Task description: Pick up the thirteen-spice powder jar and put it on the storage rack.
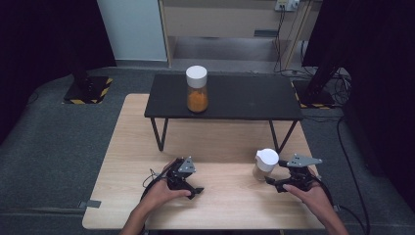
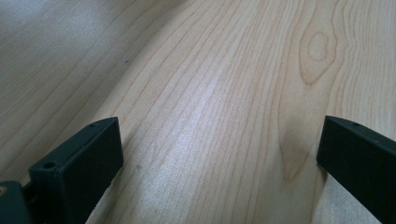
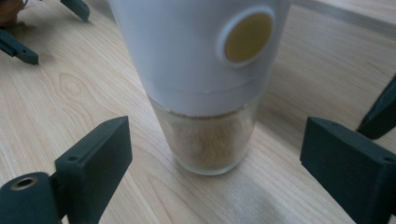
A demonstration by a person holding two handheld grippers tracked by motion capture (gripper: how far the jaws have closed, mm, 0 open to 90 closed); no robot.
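The jar (image 3: pixel 205 93) stands near the desk's (image 1: pixel 225 196) right edge, between the right gripper's (image 3: pixel 215 158) spread jaws, untouched. Slick, breakable glass, probably light; best pinched low on the body.

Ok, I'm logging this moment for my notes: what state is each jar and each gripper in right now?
Small glass jar with white cap and beige powder: upright on the light wooden table, capped, between the right jaws but not gripped.
Tall glass jar with white lid and orange powder: upright on the low black table, lid on, untouched.
Right gripper: jaws open around the small jar.
Left gripper: jaws open, nothing between them.
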